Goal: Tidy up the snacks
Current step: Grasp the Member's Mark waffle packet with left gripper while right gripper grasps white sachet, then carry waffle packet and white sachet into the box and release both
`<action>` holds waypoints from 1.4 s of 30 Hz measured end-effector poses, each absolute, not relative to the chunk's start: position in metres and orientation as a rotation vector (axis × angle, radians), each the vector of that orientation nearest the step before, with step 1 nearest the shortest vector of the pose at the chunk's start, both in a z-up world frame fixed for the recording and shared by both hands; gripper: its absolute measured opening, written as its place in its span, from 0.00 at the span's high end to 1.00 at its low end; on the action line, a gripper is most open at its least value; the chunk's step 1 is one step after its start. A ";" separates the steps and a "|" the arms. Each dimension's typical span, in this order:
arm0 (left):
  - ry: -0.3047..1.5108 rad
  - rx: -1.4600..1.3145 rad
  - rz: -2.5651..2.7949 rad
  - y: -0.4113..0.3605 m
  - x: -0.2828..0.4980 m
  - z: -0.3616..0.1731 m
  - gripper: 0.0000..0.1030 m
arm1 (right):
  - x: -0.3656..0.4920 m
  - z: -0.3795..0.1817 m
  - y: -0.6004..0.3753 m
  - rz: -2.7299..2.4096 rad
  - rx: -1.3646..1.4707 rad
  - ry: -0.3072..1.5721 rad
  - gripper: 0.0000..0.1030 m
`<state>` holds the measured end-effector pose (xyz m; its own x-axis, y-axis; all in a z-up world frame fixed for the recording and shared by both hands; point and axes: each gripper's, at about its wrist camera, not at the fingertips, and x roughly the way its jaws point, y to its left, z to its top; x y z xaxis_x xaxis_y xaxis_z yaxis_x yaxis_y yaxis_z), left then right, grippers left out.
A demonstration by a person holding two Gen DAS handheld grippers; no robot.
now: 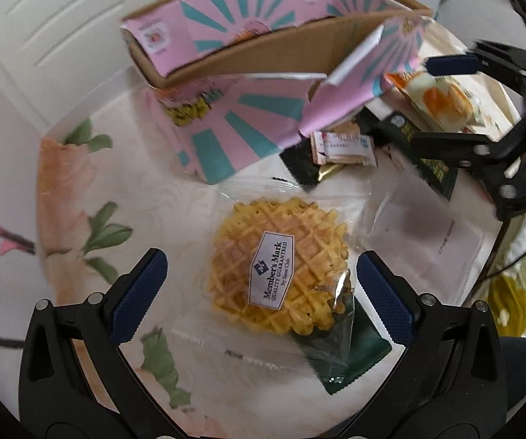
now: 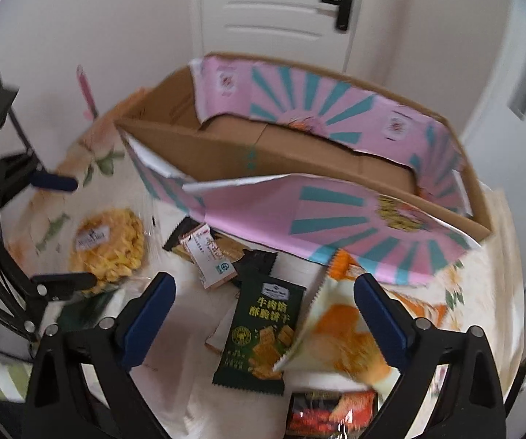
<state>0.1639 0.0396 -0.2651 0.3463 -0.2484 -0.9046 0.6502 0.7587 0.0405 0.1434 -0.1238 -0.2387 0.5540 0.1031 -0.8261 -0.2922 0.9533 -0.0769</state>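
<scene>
A clear-wrapped yellow waffle snack [image 1: 281, 267] with a Member's Mark label lies on the floral table, between the fingers of my open left gripper [image 1: 261, 291]; it also shows in the right wrist view [image 2: 107, 247]. My open right gripper [image 2: 263, 318] hovers over a dark green cracker packet [image 2: 261, 333] and a white-and-orange chip packet [image 2: 339, 340]. An open cardboard box [image 2: 299, 153] with pink and teal flaps stands behind the snacks; it also shows in the left wrist view [image 1: 263, 47]. My right gripper appears at the right of the left wrist view [image 1: 449, 102].
Small pink-white packets [image 2: 211, 256] and dark wrappers lie by the box front. A red-orange packet [image 2: 332, 413] sits at the near edge. A green packet [image 1: 350, 358] lies under the waffle wrapper. A white door [image 2: 281, 11] is behind the table.
</scene>
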 end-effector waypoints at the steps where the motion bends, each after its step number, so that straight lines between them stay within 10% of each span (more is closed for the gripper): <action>1: 1.073 0.433 -0.622 0.039 0.165 -0.267 0.00 | 0.147 -0.243 -0.121 0.249 -0.239 0.962 0.14; 21: 1.136 0.397 -0.700 0.026 0.184 -0.288 0.01 | 0.165 -0.279 -0.085 0.471 -0.416 0.993 0.50; 28: 1.139 0.371 -0.719 0.035 0.189 -0.288 0.21 | 0.173 -0.289 -0.077 0.500 -0.451 0.984 0.77; 42: 1.116 0.344 -0.692 0.046 0.182 -0.259 0.25 | 0.162 -0.279 -0.072 0.504 -0.425 0.956 0.78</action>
